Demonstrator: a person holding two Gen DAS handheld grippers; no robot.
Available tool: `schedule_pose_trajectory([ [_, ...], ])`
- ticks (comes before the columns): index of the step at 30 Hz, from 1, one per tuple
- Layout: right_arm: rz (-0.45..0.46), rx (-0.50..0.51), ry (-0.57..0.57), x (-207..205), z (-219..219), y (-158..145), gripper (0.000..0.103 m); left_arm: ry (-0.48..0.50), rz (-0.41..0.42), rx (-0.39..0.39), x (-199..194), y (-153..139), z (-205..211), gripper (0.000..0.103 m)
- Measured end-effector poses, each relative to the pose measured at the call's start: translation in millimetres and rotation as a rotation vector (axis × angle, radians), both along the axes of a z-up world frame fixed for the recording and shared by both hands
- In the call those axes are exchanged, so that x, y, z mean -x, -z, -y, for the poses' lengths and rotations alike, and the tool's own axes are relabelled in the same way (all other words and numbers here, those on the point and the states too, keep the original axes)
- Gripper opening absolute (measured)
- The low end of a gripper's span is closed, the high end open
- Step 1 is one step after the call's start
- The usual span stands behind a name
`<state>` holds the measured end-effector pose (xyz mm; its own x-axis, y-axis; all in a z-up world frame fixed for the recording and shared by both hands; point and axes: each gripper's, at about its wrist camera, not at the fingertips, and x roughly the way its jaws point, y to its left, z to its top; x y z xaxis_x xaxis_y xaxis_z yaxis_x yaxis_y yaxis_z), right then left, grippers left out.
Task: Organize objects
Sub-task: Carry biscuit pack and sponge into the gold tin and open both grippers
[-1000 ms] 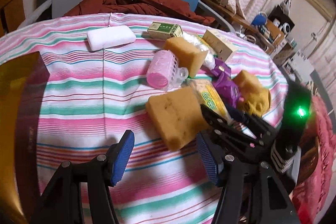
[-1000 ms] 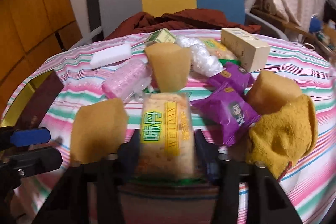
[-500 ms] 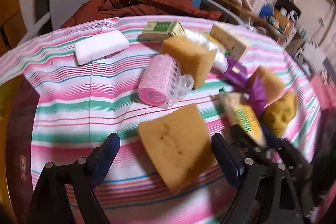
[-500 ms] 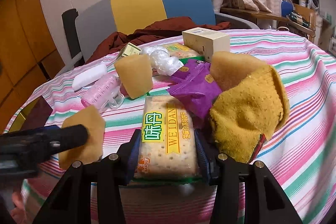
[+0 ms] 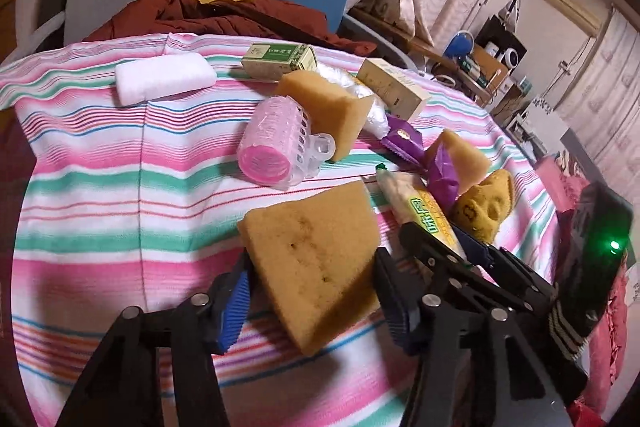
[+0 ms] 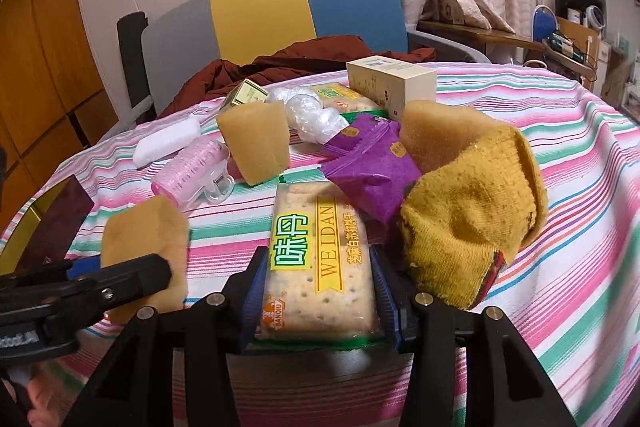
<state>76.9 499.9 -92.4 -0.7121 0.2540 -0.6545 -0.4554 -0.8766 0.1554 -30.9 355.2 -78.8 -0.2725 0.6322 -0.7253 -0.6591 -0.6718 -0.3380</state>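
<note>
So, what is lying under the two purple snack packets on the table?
One purple packet overlaps the far corner of the cracker pack held by the right gripper. Anything else beneath them is covered.

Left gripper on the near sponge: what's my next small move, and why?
Probably finish closing the left gripper before lifting. Its jaws have just been closing around the near sponge, which still lies on the striped tablecloth; the left pad touches it, but a firm squeeze is not clear. The right gripper already clamps the cracker packet, so it can wait.
</note>
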Motion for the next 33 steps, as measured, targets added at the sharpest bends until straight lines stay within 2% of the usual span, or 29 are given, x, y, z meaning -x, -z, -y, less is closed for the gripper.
schedule_pose_trajectory([
  [8, 0.024, -0.040, 0.020, -3, 12, -2, 0.050, -0.029, 0.050, -0.063, -18, -2, 46, 0.056],
  [12, -0.005, 0.037, -0.009, -10, 28, -5, 0.050, -0.022, 0.026, -0.093, -27, -15, 68, 0.056],
  [22, -0.001, 0.169, -0.139, -3, 82, -15, 0.049, -0.037, -0.011, -0.142, -42, -42, 133, 0.056],
  [26, -0.015, 0.184, -0.183, -3, 105, -26, 0.049, -0.066, -0.038, -0.143, -40, -52, 165, 0.056],
  [33, -0.083, 0.191, -0.323, 8, 165, -61, 0.049, -0.181, -0.083, -0.083, -18, -58, 229, 0.056],
])
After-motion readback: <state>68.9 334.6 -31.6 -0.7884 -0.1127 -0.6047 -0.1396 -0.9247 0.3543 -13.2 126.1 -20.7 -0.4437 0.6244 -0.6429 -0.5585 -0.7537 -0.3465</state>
